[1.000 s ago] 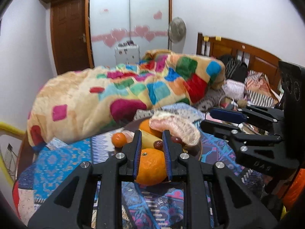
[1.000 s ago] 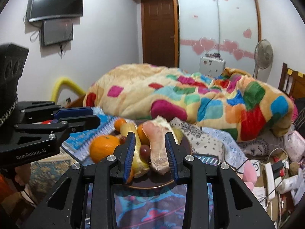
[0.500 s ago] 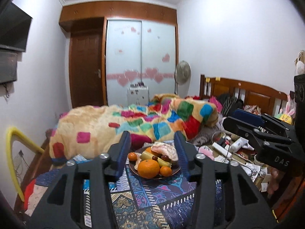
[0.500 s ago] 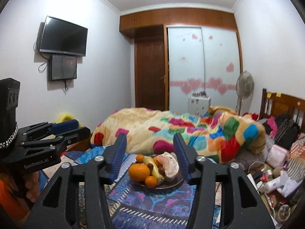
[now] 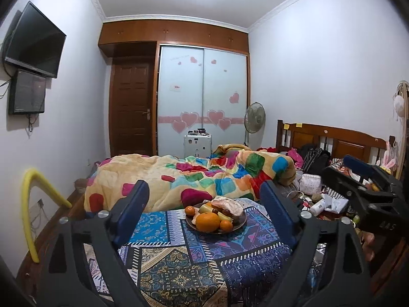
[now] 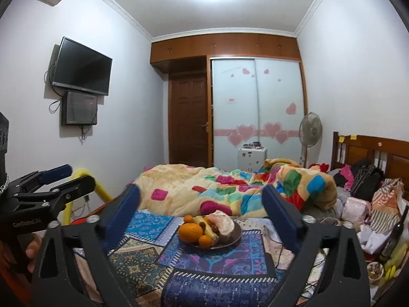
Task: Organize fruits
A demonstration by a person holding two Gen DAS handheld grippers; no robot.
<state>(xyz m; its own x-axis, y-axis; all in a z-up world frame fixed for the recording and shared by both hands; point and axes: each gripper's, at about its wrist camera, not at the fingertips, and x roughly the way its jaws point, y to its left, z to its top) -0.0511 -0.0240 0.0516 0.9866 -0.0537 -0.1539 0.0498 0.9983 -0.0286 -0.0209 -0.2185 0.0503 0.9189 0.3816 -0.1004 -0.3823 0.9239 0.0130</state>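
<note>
Left hand-held gripper (image 5: 204, 202) held high and well back from the bed, jaws spread wide, nothing between them. Plate (image 5: 240, 223) on the patterned cloth (image 5: 179, 268), framed between those jaws, with all visible fruit gathered on it: small orange (image 5: 190, 210) at the left rim, big orange (image 5: 207, 221) in front, another small orange (image 5: 226, 225) to its right, banana (image 5: 225, 215) and dark grapes (image 5: 215, 211) behind, pink pomelo piece (image 5: 227, 206) on top. No loose fruit seen on the cloth around the plate. Right hand-held gripper (image 6: 202, 204) likewise wide open and empty, apart from the plate. Judged from this: gathering looks done, both tools clear, little or nothing left, unless stray fruit lies among the clutter at the far right, too small to tell.
</note>
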